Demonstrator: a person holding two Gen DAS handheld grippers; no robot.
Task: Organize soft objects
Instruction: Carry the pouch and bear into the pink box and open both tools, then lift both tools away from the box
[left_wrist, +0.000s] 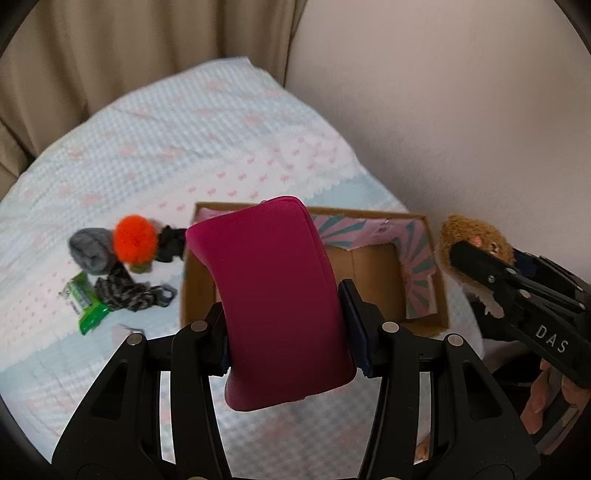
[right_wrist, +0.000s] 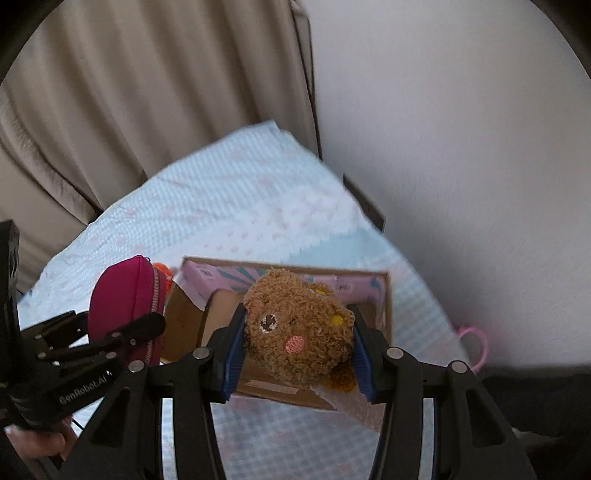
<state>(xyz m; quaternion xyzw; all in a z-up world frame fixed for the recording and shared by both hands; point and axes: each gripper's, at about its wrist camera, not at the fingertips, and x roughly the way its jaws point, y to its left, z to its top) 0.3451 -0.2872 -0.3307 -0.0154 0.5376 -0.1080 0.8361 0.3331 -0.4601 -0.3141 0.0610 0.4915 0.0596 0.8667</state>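
Your left gripper (left_wrist: 286, 328) pinches a magenta zippered fabric pouch (left_wrist: 273, 295); your right gripper (right_wrist: 297, 349) pinches a curly brown plush bear (right_wrist: 295, 326).
Both hang above the open cardboard box (left_wrist: 199, 273) near the bed's right edge.

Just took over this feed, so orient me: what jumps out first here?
The left claw is shut on a magenta zippered fabric pouch, held above the open cardboard box on the bed. The right claw grips a curly brown plush bear over that box. An orange pompom lies left of it.
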